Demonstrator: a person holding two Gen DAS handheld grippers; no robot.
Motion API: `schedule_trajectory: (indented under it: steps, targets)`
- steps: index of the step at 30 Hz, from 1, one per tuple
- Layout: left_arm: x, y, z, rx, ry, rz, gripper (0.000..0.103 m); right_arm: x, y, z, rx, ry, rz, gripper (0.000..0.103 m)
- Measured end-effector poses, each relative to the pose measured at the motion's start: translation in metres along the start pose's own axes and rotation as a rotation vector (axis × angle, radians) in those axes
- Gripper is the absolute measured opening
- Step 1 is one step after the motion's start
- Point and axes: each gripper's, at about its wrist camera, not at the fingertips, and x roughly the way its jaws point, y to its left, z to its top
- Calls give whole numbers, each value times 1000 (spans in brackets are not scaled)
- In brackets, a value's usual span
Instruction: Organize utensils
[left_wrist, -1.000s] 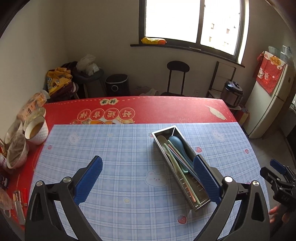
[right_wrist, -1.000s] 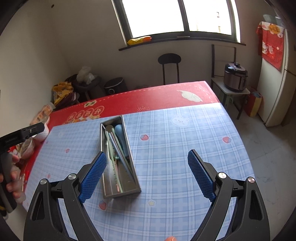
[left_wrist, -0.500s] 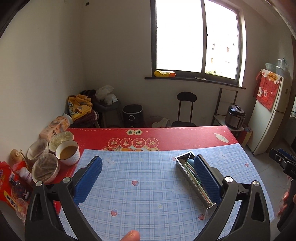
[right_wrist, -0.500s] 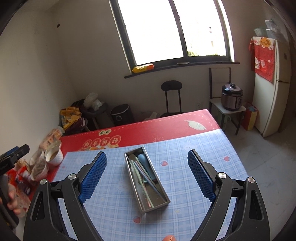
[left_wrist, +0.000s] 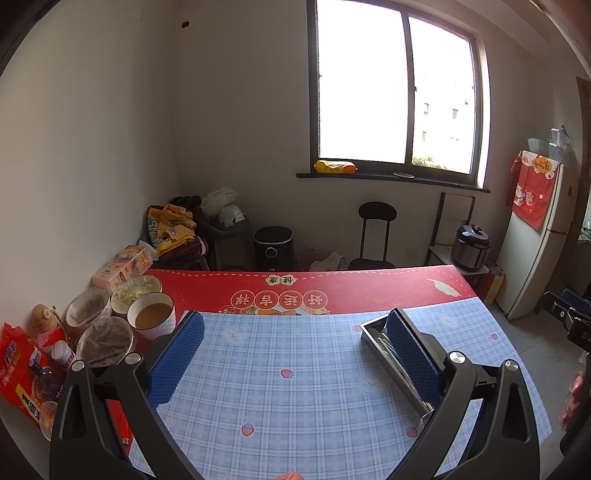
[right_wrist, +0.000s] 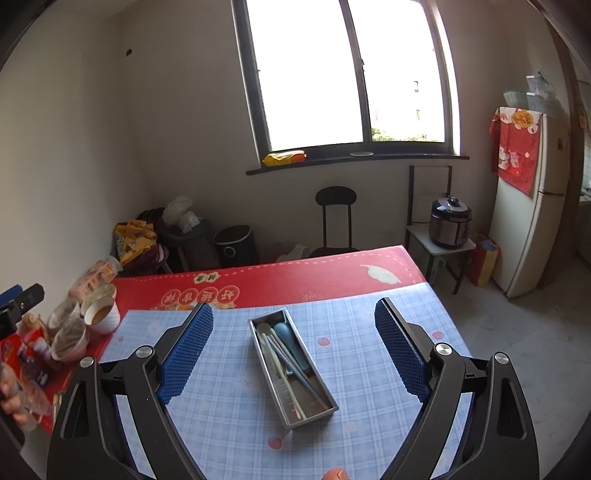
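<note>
A long steel utensil tray lies on the blue checked mat; inside are a blue spoon, a pale spoon and several pastel chopsticks. My right gripper hovers open above and in front of the tray, nothing between its blue pads. In the left wrist view the same tray sits at the right, partly hidden behind my right-hand finger pad. My left gripper is open and empty over the mat.
Bowls of food and glass bowls, snack packets and a tissue pack crowd the table's left edge on the red cloth. Beyond the table stand a black chair, a rice cooker and a fridge.
Both grippers have pulled up and back from the table, so the view now takes in the window and room. The tray looks smaller and farther. Both stay open.
</note>
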Motion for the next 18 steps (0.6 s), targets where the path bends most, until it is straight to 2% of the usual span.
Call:
schedule_trajectory:
  steps: [5,18]
  targets:
    - [-3,4,-1,-12,-4,-12,97,-3,6,0,-1,0,7,86]
    - [-10,11,-1,-9,-11,16,97,-4,10,-1,2,-4,15,86]
